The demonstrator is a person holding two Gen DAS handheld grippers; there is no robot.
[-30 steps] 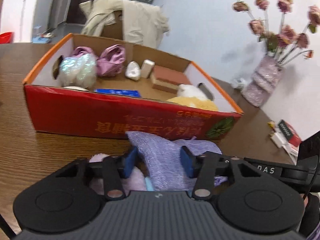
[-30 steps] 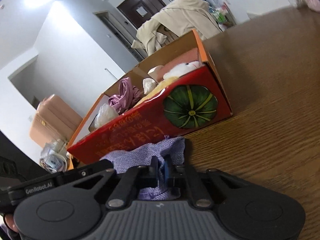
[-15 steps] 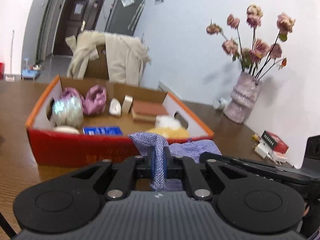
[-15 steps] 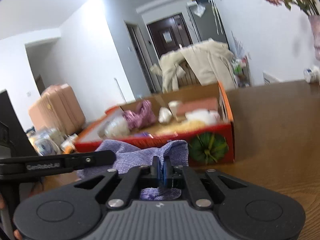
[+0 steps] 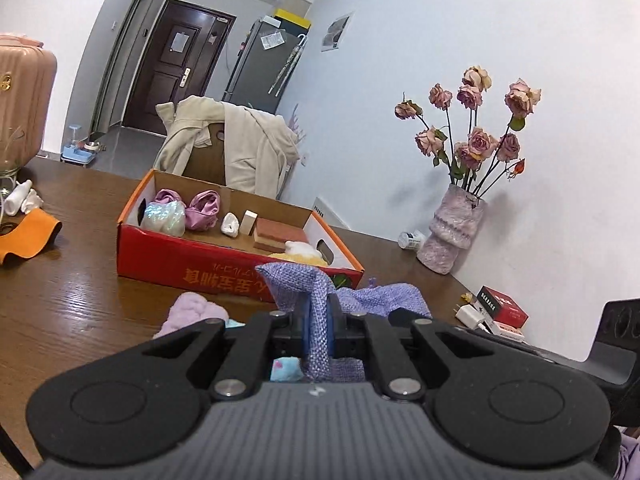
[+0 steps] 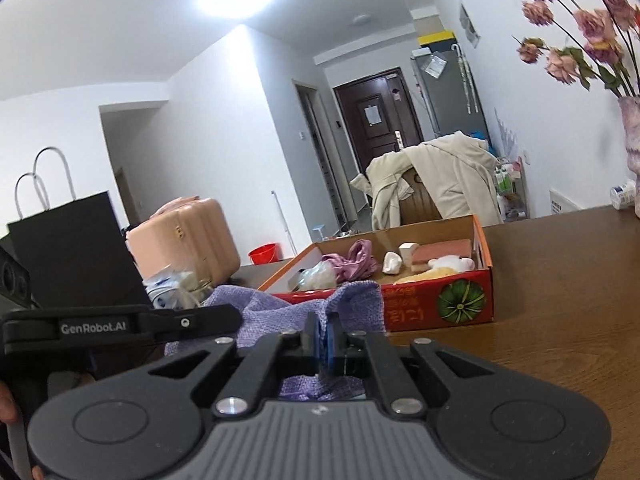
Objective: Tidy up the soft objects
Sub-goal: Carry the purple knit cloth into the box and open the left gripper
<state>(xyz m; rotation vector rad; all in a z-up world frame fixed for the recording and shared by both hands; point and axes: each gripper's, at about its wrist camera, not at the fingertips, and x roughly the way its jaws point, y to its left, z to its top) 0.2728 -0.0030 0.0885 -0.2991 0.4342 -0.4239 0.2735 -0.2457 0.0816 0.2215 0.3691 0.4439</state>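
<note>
Both tongs, left [image 5: 318, 322] and right [image 6: 325, 338], clamp the purple cloth [image 5: 316, 292], held up just before the red box [image 5: 192, 268]. We judge a thin pinch could slip, dropping it on the counter [image 5: 72, 304].

Vase of dried pink roses [image 5: 454, 236] far right on the wooden table [image 5: 72, 300], red packet [image 5: 502, 307] near it, beige coat [image 5: 240, 152] over a far chair, pink suitcase [image 6: 188, 236] left, black paper bag [image 6: 76, 252] nearer left.
</note>
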